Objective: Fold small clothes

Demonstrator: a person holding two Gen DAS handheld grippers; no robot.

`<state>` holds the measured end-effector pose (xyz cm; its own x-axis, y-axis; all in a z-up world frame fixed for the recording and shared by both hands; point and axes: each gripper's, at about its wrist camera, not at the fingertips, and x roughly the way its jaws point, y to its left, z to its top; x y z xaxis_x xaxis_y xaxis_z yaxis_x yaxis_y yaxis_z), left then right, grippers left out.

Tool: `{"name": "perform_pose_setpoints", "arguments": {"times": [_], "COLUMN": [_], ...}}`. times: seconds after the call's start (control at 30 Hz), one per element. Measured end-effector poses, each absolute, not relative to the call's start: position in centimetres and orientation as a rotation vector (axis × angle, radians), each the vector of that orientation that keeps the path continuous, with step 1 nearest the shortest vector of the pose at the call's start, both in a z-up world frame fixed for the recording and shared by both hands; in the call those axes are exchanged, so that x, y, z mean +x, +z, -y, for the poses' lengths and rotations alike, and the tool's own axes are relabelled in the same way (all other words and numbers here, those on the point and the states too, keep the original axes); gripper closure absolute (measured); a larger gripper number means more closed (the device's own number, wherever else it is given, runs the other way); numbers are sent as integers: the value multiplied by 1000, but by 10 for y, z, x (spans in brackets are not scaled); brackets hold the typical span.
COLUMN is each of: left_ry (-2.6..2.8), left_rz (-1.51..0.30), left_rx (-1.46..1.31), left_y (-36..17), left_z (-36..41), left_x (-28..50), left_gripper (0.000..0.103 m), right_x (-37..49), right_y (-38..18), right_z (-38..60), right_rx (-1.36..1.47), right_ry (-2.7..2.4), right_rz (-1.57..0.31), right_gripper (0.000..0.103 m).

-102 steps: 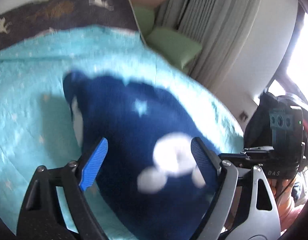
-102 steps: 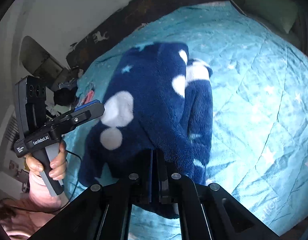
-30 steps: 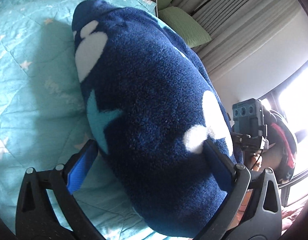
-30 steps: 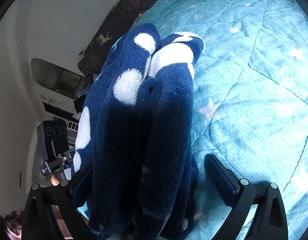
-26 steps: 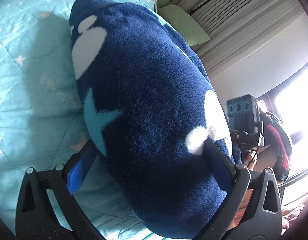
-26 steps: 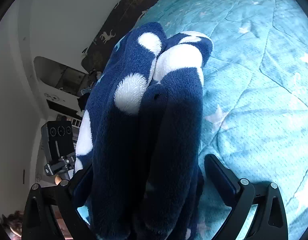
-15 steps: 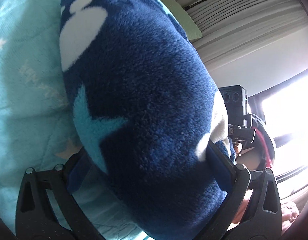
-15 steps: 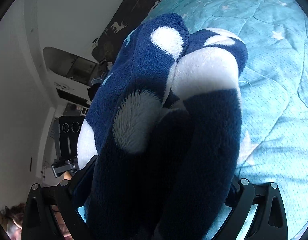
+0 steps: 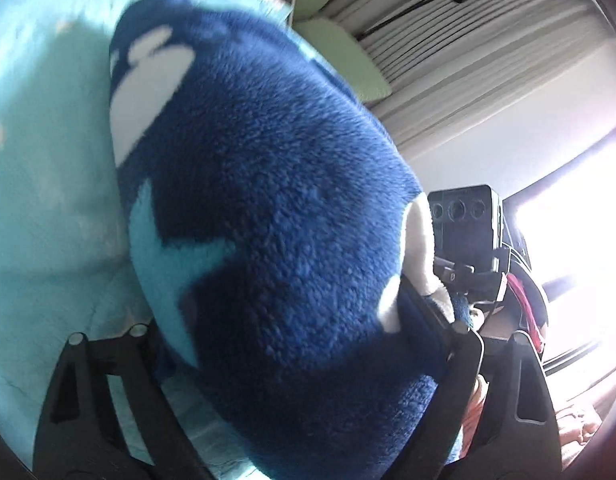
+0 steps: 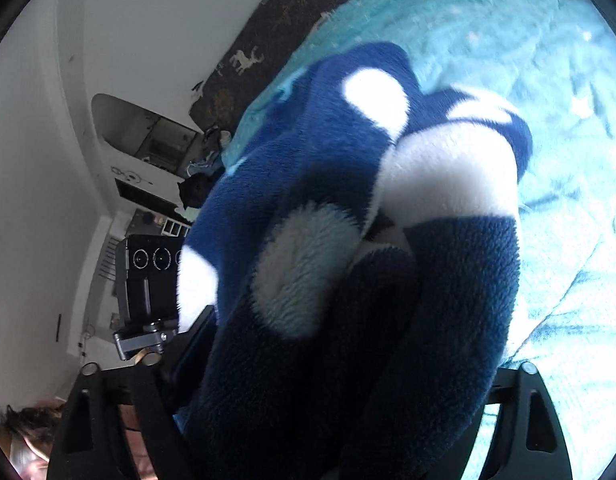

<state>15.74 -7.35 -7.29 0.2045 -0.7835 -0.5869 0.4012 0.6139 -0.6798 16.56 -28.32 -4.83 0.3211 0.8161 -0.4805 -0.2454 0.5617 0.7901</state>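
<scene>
A navy fleece garment (image 9: 268, 208) with white spots and a pale blue star lies folded into a thick bundle on the turquoise star quilt (image 9: 40, 184). It fills the space between the jaws of my left gripper (image 9: 284, 320), which stand wide around it, fingertips hidden by the fleece. In the right wrist view the same bundle (image 10: 348, 280) fills the space between the jaws of my right gripper (image 10: 340, 352), also spread wide around it. Each gripper's camera block shows in the other's view, the right (image 9: 464, 220) and the left (image 10: 148, 280).
Green pillows (image 9: 340, 64) and a curtain (image 9: 448, 52) lie beyond the bed. A dark blanket with white animal prints (image 10: 268, 40) covers the bed's far end. A white wall and shelves (image 10: 148, 140) stand to the left in the right wrist view.
Both grippers have pushed further onto the bundle, which now looms larger and hides their fingertips. Earlier the right gripper was shut on the garment; it has since opened wide.
</scene>
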Motion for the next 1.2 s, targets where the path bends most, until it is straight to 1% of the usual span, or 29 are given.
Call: {"name": "perform_pose_setpoints", "arguments": {"times": [0.1,0.2,0.3,0.4,0.47,0.53,0.67,0.73,0.8,0.83,0.93,1.03,1.13,1.17,1.2], "left_ry": [-882,-893,-909,-914,-926,-931,-915,-906,-896,-886,-843,-773,-639,-586,-602], "left_rz": [-991,-922,-830,-779,-765,-754,-776,-776,-759,-749,-752,-810,-922,-950,-918], "left_rx": [-363,-307,-255,-232,-228,-208,-219,-221,-216,-215,-234,-252,-169,-133,-167], "left_y": [-36,-1,48,81,96,101,85,75,66,61,38,0,-58,-81,-93], "left_z": [81,95,117,140,155,165,179,178,187,190,193,197,203,204,199], "left_x": [158,172,204,240,269,300,357,380,408,423,459,489,518,523,523], "left_gripper": [13,13,13,13,13,13,13,13,13,13,13,13,13,9,4], "right_x": [164,175,202,239,268,291,346,381,413,420,471,510,551,560,566], "right_y": [-22,16,59,101,123,133,128,122,111,104,80,51,-1,-24,-43], "right_z": [289,296,310,331,344,356,381,373,383,404,401,401,389,385,381], "right_rx": [673,617,577,561,551,547,575,586,607,618,636,608,538,514,491], "right_ry": [796,803,807,782,757,731,658,635,617,611,573,510,430,393,362], "right_rz": [-933,-863,-812,-768,-735,-717,-733,-740,-740,-738,-745,-785,-874,-924,-974], "right_gripper": [22,22,22,22,21,21,21,21,21,21,21,21,22,22,23]}}
